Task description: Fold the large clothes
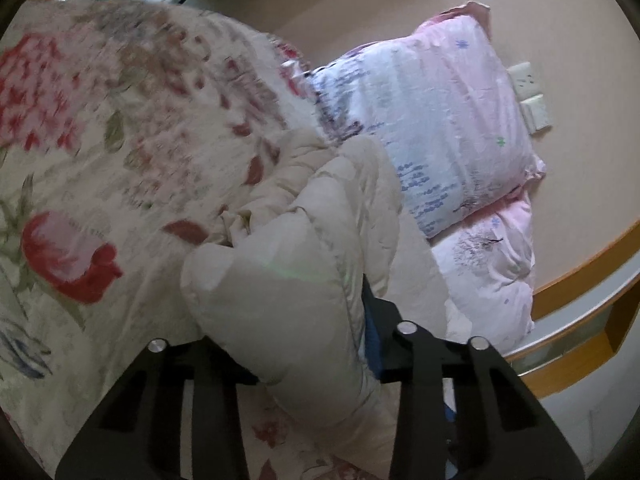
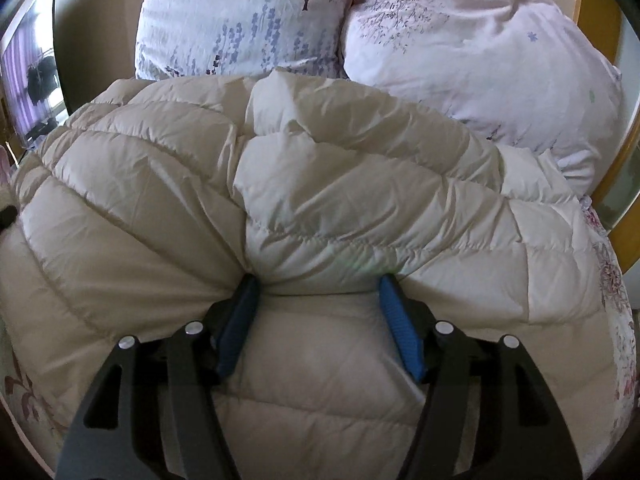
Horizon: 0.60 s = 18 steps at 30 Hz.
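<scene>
Floral bedspread under cream puffer jacket, folds bunched between both grippers' half-spread jaws.

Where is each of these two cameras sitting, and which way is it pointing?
Left wrist: sits on the left gripper, looking along its black fingers at a bunched fold of the cream puffer coat, the floral bedspread and two pillows.
Right wrist: sits on the right gripper, facing the headboard end; its blue pads flank a coat fold.
Shared: the coat, the pillows, the bedspread.
</scene>
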Available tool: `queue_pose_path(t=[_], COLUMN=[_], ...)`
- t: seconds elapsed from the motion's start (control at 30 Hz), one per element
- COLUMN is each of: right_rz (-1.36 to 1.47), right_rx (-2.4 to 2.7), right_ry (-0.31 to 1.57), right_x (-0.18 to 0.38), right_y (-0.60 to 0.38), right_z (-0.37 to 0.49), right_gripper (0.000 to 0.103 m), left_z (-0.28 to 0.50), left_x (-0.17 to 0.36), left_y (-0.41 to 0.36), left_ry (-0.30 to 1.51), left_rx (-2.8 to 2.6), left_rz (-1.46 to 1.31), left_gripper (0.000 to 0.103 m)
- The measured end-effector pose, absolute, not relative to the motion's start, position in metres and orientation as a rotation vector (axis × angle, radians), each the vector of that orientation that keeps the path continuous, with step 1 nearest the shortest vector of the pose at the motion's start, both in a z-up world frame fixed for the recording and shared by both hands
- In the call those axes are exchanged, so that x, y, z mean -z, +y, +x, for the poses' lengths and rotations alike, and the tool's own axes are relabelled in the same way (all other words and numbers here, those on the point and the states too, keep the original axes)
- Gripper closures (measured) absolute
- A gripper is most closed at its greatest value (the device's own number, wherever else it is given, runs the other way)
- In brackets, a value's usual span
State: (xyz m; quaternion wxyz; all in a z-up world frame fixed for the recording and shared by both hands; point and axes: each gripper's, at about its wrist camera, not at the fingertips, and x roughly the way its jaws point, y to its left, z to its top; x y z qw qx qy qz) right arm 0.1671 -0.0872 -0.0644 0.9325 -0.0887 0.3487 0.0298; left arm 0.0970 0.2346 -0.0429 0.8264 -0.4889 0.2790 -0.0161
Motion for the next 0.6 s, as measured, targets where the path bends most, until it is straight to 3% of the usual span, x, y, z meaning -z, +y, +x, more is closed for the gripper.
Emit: queue_pose_path(t=[0.17, 0.6], right_rz=[-0.177, -0.181], right_rx=[-0.058, -0.063], right_ry=[0.717, 0.721], right_x=[0.065, 0.066], right_y=[-0.087, -0.083], right_z=[0.169, 0.174], right_gripper=[0.038, 0.037], left_z=[0.097, 0.103], left_x=[0.013, -0.080], left_y=[0.226, 0.138], left_ry=[0.517, 0.325], left_rx=[0.102, 0.488], left_rz=[-0.967, -0.737], left_gripper=[0.075, 0.075])
